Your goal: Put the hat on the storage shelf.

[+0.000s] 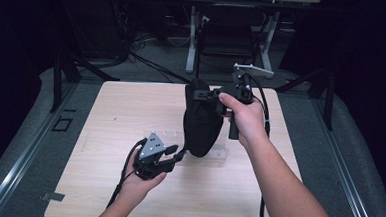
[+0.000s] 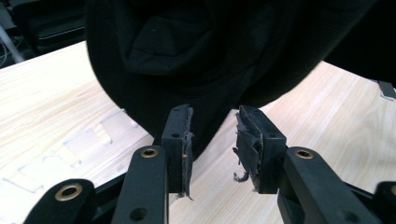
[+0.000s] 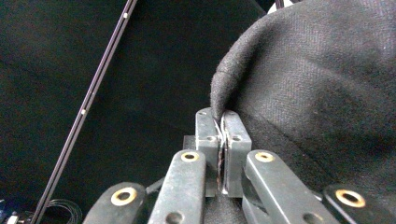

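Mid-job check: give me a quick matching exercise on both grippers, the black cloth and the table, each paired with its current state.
1. right gripper
2. left gripper
3. black cloth
4. table

A. light wood, beneath everything
B. hangs down, its lower end at the tabletop
C. clamped on the cloth's edge
D. jaws apart around the cloth's lower tip, pads not touching it

Pairs: 1-C, 2-D, 3-B, 4-A
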A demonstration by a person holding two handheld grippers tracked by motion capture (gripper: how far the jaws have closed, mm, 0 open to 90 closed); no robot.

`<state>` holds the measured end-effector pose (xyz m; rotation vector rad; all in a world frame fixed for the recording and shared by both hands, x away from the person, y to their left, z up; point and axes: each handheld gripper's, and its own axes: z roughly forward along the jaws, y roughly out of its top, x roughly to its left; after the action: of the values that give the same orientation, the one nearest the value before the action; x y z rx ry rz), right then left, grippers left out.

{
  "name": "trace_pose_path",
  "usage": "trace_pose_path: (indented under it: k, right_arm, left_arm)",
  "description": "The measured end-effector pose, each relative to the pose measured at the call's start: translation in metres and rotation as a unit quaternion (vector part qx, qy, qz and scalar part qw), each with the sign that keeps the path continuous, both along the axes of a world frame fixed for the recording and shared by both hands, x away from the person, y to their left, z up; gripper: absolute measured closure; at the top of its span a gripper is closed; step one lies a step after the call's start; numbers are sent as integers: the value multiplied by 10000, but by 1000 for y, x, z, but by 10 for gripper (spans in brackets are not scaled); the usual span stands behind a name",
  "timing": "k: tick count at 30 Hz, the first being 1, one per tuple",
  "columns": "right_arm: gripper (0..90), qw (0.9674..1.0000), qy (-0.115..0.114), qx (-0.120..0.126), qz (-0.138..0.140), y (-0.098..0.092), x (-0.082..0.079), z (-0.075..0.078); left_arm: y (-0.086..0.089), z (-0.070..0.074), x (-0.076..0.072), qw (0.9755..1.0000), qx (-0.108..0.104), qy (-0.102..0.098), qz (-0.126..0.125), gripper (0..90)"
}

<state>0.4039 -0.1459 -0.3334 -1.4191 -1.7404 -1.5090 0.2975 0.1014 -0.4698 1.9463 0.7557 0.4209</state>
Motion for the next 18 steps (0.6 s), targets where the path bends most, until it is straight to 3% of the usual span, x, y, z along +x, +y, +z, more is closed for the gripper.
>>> trace_pose_path:
  k: [7,18]
  right_arm:
    - [879,10000,0,1,5,4,0,0]
    - [869,10000,-12,25,6,4,-1,0]
  left_arm:
    - [-7,0,3,10000,3,-29,22,712]
    - [-10,-2,2,9996,223,-182,47,782]
